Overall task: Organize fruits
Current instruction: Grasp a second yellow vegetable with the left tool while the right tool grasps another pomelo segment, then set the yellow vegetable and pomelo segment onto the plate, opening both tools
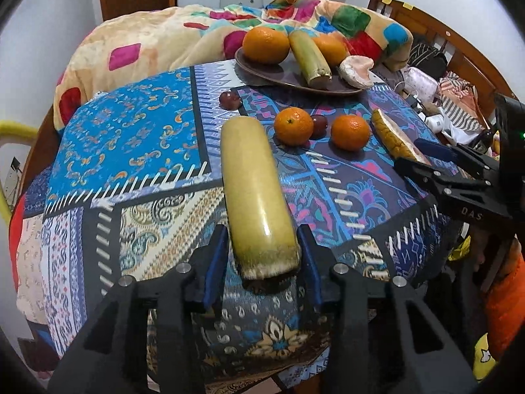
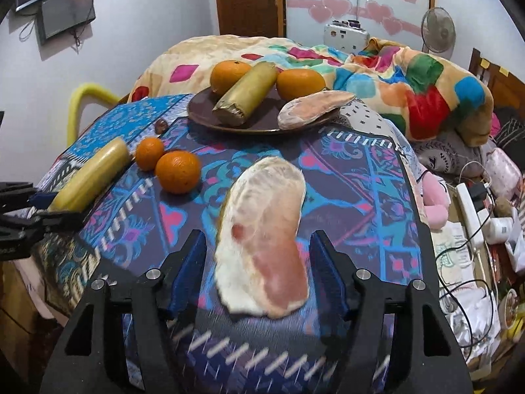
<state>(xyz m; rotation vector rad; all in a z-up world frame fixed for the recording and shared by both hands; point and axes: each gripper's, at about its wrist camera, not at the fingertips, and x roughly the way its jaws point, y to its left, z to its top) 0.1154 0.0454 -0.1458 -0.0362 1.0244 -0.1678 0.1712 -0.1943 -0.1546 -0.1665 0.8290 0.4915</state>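
Sugarcane piece (image 1: pixel 257 193) between left gripper (image 1: pixel 264 259) fingers; oranges (image 1: pixel 293 125) beyond, before plate (image 1: pixel 262 72).

White walls, a wooden door (image 2: pixel 249 0), a patchwork-quilted bed (image 1: pixel 147 42), perhaps a fan (image 2: pixel 438 29).

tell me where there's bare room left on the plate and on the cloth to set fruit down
On the plate, the near-left rim in front of the big orange is bare. Its right side is crowded: sugarcane piece, second orange, pomelo segment. On the cloth, the blue patch left of the long sugarcane is free; the mandarins cluster mid-table.
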